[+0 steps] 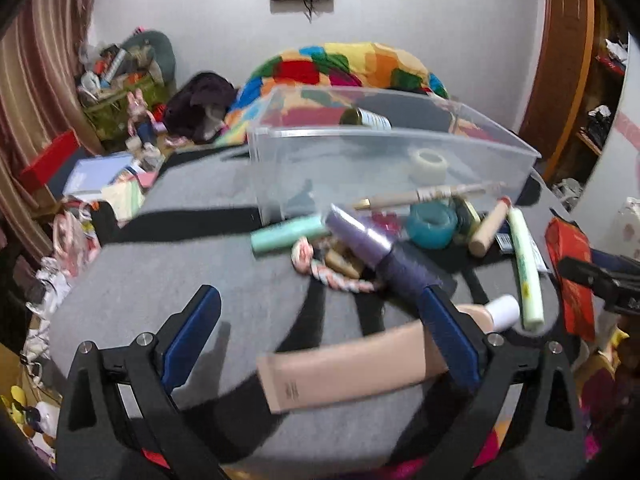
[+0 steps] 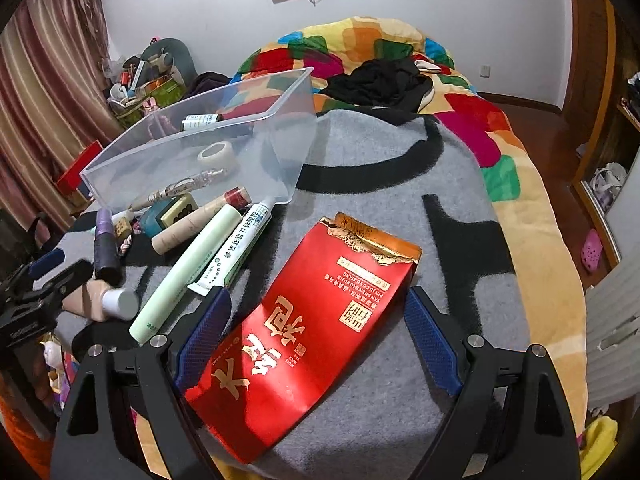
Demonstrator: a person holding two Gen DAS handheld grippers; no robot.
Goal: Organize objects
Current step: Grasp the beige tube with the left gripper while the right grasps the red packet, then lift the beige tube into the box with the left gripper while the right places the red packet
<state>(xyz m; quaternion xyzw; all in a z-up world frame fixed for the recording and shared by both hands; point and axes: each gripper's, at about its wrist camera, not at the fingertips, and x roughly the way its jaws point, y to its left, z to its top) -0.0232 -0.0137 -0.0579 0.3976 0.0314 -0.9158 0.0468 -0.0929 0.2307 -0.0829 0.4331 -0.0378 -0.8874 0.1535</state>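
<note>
— Blanket, fuzzy and gray with black shapes, spread over a bed. Colorful patchy quilt behind, white wall, striped curtain at the side.

— Clear plastic bin?

— Sitting on the blanket, smooth, see-through. One roll of tape and one little bottle inside.

— Pile in front of the bin?

— Two long tubes side by side, pale green tube and white tube. One purple stick, round and shiny. One soft tan tube with a white cap. One teal ring. One twisty rope.

— Left gripper?

— Spread wide, blue bumpy pads, holding nothing. Tan tube lying between the fingers, right pad against it.

— Right gripper?

— Also wide apart. One shiny red packet with a torn gold top lying flat between the fingers, left pad just beside it, right pad apart.
</note>
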